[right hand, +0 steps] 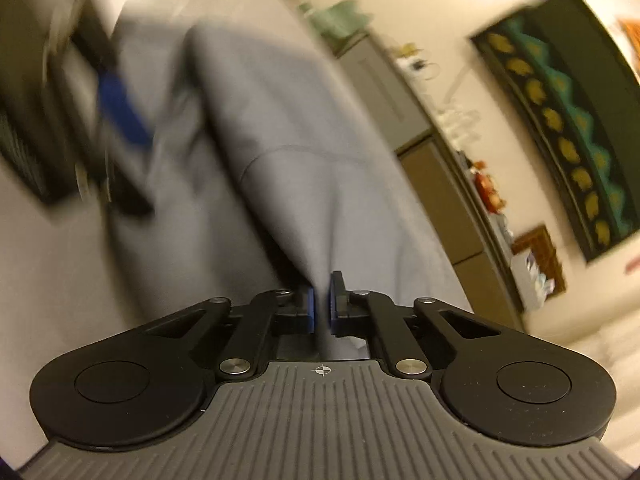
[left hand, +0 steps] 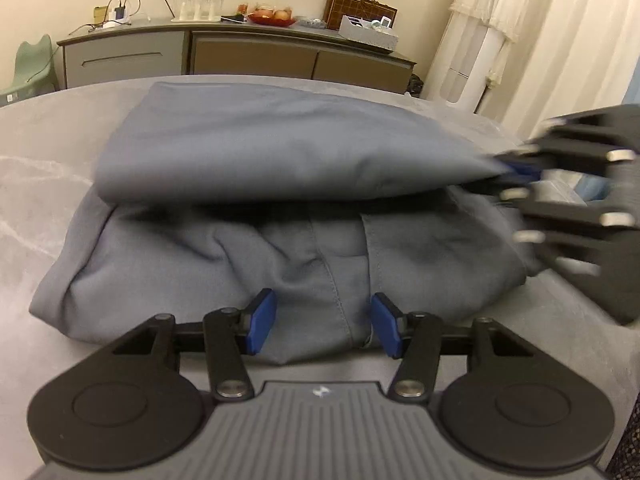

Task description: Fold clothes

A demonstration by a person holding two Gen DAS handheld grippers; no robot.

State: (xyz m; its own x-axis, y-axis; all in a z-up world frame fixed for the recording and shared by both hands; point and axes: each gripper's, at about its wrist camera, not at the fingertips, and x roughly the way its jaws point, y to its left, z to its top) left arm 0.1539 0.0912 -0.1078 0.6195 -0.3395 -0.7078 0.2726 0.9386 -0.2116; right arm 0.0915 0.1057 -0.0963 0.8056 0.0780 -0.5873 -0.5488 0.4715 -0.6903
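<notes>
Left gripper [left hand: 323, 326] jaws wide, empty; right gripper [right hand: 321, 307] pinching one grey garment [left hand: 280, 184]

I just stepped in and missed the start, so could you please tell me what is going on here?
A person is folding a grey garment on a grey surface with two handheld claws. The right claw is shut on a corner of the fabric and holds the top layer lifted over the rest. The left claw is open, its blue pads either side of the near edge, gripping nothing. The right view is blurred.
</notes>
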